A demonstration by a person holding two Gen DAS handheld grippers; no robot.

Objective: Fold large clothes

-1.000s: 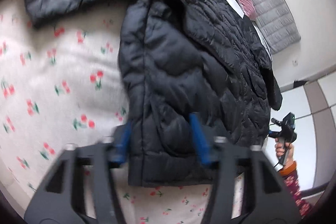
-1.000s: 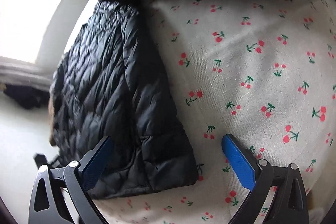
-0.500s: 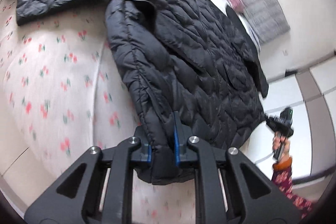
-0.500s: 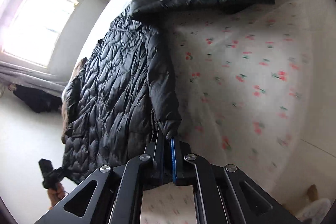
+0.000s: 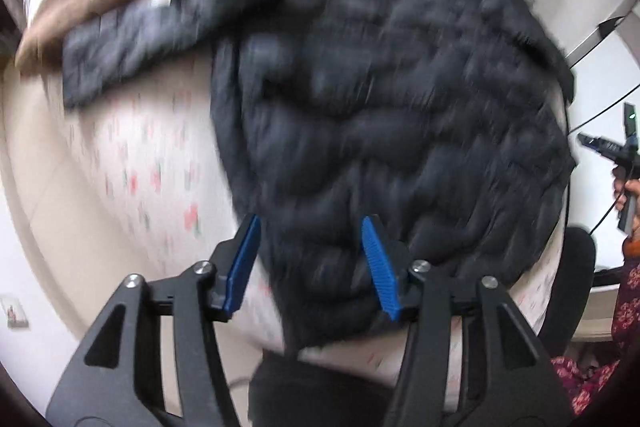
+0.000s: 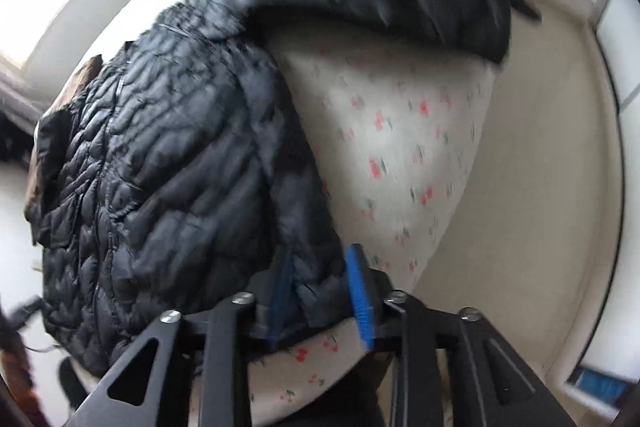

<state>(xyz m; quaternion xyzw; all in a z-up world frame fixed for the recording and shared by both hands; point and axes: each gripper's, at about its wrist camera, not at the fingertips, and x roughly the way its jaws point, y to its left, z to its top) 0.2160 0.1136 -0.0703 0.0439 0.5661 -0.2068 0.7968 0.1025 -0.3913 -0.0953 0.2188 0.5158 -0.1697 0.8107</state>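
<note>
jacket (image 5: 400, 131): spread flat over bed (image 5: 132, 163), hem at near edge, collar toward far edge, long axis near-to-far | left tongs (image 5: 308, 263): apart, just opening, hem corner loose between pads | right tongs (image 6: 320, 291): apart, just opening, other hem corner between pads, contact unclear | sleeve (image 5: 132, 47): out sideways toward far corner, likely awaiting fold
</note>
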